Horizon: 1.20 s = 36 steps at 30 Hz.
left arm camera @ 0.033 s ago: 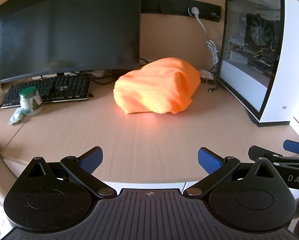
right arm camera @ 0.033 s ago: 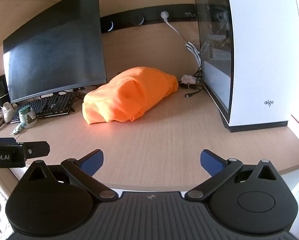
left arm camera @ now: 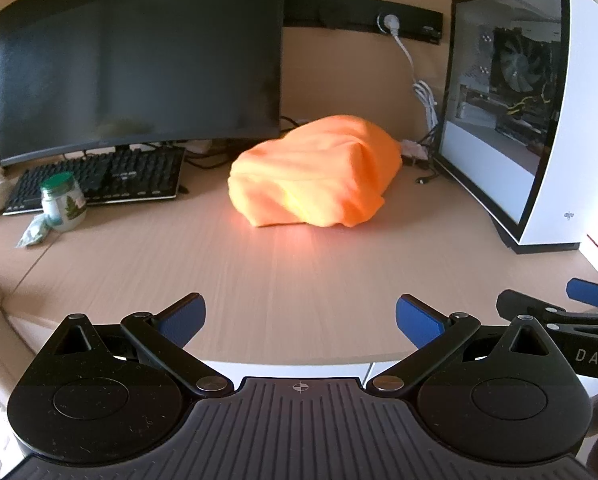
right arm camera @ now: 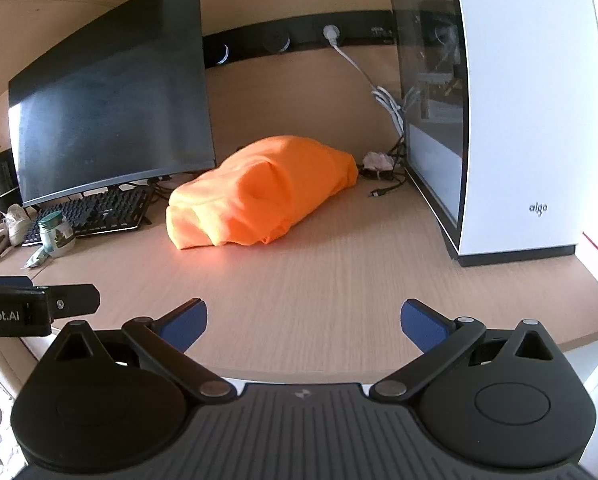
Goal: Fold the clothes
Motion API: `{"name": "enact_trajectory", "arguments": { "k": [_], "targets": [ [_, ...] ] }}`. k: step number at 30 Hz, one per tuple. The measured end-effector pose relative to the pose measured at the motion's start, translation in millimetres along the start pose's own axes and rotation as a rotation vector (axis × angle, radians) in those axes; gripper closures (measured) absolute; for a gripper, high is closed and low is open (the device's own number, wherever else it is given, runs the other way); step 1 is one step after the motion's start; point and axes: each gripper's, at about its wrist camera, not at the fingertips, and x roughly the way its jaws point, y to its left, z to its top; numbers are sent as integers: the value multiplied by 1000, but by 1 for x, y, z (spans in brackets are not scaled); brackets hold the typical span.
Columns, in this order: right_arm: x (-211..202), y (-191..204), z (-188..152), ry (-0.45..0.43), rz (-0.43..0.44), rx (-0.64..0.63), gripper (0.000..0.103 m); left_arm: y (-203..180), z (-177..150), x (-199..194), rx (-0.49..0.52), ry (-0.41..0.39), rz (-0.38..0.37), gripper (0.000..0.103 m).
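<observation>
On your left, near the tabletop's left edge, a green-lidded jar (left arm camera: 63, 203) stands just in front of the keyboard (left arm camera: 99, 182), with a small wrapper (left arm camera: 33, 231) beside it. A wide sweep of cloth that way could tip the jar.

Your left gripper (left arm camera: 299, 320) hangs over the tabletop's front edge (left arm camera: 299, 356), jaws spread wide and holding nothing. The right gripper (right arm camera: 303, 320) sits just beside it, equally wide and empty.

The orange garment (left arm camera: 319, 176) lies in a loose mound toward the back of the tabletop, between the monitor (left arm camera: 139, 60) and the PC case (left arm camera: 539, 120), well apart from both grippers. It is bunched, not flat, so edges and corners are hard to pick out; you may pinch several layers at once and drag the whole heap.

To the right, loose cables (left arm camera: 423, 160) trail just beside the garment's far end, and the white lead (left arm camera: 415, 76) runs up to the wall socket. Lifting cloth there could snag them. The case's glass side stands close too, so a spread sleeve could slap against it.
</observation>
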Motion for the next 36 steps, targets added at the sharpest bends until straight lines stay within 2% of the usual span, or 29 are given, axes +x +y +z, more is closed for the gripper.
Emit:
{"name": "enact_trajectory", "arguments": {
  "k": [5,9,12,17,36],
  "targets": [
    [5,-1,1,13,-5,-46,0,5,-3,-9,-48,-4,-33,0],
    [-6,10,-1,-27,-12,-76,0,5,-2,-12,-29,3,-18,0],
    [-8,8,-2,-30,-7,-70,0,-1,-6,-13,-30,11,5,0],
    [-8,-3,-5,-36,14,-60,0,4,-6,-11,-33,25,0,0],
    [-9,13,-1,-30,-11,-61,0,7,-6,-7,-36,51,-24,0]
  ]
}}
